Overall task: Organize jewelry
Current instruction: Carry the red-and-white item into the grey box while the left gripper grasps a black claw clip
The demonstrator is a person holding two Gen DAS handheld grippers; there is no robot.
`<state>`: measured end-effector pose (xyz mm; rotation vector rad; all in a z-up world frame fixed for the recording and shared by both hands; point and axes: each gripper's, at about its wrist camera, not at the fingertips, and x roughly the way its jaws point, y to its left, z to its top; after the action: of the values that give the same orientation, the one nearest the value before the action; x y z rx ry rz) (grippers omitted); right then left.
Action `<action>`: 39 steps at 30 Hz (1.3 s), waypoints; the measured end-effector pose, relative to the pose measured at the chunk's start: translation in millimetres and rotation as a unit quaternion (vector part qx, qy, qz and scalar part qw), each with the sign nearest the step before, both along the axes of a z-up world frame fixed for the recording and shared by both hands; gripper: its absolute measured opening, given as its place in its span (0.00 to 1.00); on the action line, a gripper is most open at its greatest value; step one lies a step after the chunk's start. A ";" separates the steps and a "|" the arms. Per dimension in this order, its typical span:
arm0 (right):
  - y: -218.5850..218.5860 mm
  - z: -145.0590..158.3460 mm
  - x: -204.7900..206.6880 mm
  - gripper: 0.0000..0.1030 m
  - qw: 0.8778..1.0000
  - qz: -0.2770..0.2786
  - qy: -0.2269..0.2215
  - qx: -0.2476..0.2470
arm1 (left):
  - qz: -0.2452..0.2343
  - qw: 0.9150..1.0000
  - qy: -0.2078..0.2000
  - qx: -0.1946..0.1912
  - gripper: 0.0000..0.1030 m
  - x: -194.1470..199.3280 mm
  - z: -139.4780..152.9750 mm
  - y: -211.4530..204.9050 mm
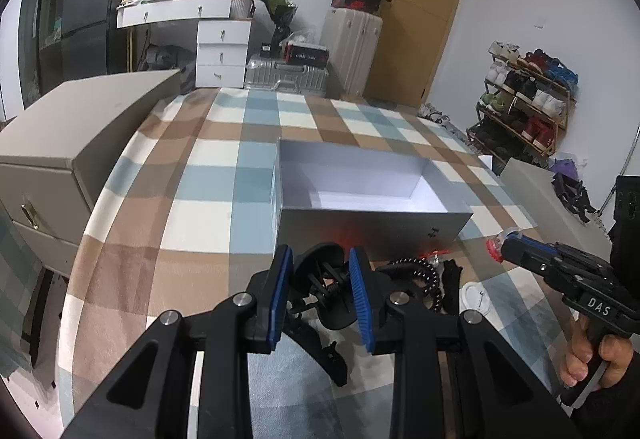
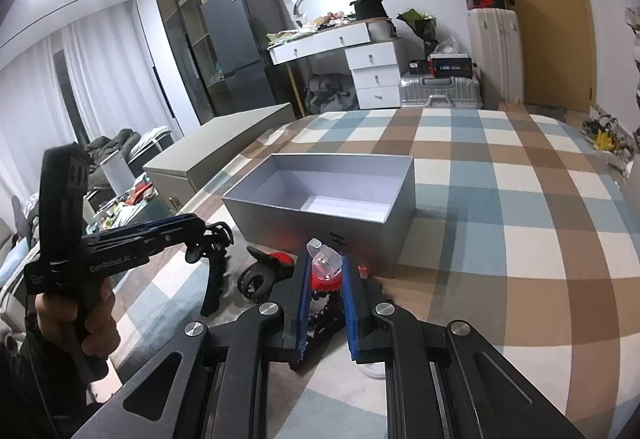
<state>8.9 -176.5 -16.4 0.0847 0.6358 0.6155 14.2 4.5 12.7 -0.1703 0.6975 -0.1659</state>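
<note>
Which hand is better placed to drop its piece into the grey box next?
Probably the right. The right gripper is shut on a red and clear hair clip just before the empty grey box. The left gripper grips a black claw clip, lower and further back.

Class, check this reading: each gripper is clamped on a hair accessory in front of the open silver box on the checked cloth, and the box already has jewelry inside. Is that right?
One detail is wrong. The silver box is empty; both wrist views show only its bare white interior. The rest holds: the left gripper grips a black hair claw, and the right gripper grips a clear and red clip.
</note>
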 end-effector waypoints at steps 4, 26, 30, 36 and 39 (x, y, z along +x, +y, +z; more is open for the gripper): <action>0.7 2.5 0.0 0.14 1.000 0.001 -0.003 0.001 | -0.002 1.000 -0.009 0.001 0.23 -1.2 3.6 -1.4; 15.9 15.5 32.0 0.14 1.000 0.001 -0.011 0.027 | -0.013 0.998 -0.067 -0.012 0.23 15.6 35.0 -4.2; 19.8 13.0 41.2 0.14 1.000 -0.003 -0.004 0.030 | -0.014 0.997 -0.070 -0.019 0.23 32.7 31.0 -6.4; 24.5 7.9 51.7 0.14 0.999 -0.011 0.006 0.029 | -0.013 0.997 -0.075 -0.026 0.23 47.9 26.4 -10.4; 23.5 6.5 57.2 0.16 0.999 -0.021 0.014 0.029 | -0.009 0.997 -0.069 -0.023 0.23 51.2 24.5 -12.2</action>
<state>66.1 -153.0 -9.8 0.1618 0.6413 0.5927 65.5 -7.6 37.2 -0.1951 0.5581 -0.2089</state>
